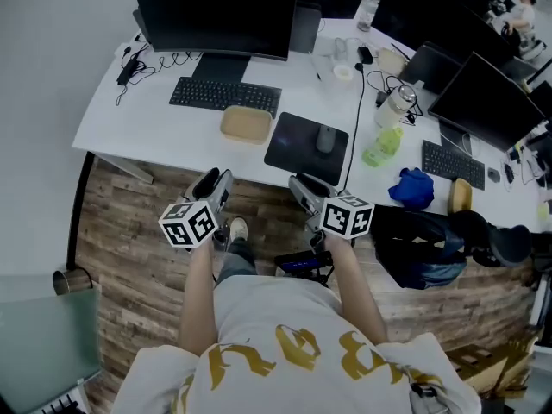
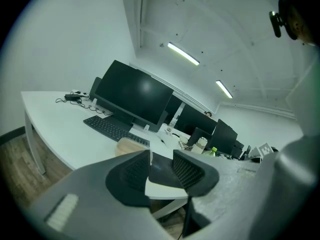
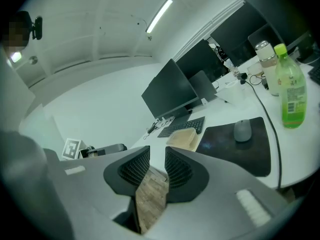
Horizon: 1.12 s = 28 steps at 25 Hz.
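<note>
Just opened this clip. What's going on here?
A person stands at a white desk with a gripper in each hand. The left gripper and the right gripper hang just short of the desk's front edge, above the wooden floor. Both have their jaws apart with nothing between them. Nearest on the desk are a tan container by the keyboard and a mouse on a dark mouse pad. Neither gripper touches anything.
</note>
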Motion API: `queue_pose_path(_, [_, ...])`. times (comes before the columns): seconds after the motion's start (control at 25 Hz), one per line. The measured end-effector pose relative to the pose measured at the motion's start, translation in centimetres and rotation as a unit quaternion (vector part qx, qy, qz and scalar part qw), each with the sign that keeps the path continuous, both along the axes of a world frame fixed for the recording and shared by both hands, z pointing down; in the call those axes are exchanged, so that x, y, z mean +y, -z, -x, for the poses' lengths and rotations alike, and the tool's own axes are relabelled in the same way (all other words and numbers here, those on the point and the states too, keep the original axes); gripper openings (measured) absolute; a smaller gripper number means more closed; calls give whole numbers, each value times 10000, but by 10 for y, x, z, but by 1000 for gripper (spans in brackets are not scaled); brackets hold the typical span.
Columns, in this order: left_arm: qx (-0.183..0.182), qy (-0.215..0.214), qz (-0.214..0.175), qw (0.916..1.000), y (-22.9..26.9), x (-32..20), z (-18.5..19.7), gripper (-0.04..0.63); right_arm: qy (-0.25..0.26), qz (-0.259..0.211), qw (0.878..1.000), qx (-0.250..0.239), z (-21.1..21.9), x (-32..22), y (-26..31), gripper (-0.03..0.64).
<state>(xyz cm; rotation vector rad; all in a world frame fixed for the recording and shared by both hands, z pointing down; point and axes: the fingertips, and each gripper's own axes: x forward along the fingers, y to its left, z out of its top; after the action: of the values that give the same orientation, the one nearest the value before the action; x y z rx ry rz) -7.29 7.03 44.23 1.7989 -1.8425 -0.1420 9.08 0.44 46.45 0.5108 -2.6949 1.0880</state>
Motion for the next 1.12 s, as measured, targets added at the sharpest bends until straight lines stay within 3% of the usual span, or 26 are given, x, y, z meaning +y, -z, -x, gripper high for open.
queue_pose_path(0.16, [121,-435,49,9990,-12,-36,24,133,-243,72,9995,171,26,-19,-12,120])
queue_pose_path(0.32, [-240,-1064,314,9935,-22,-74,48,133,-262,214,9986,396,56,-31,-25,124])
queue_pose_path(0.56, [-47,-1624,499,9855,-42,-115,85,133,-598,327,9954,679,91,-51,-41,123])
queue_pose_path(0.84, [229,-1844,596,9808,-65,-132,114,132,-982,307,9900,960,102,-66,-51,109])
queue_pose_path(1.12, [244,-1958,635,9783,-73,-148,133,132,-1094,620,9875,946,98,-78,-60,124])
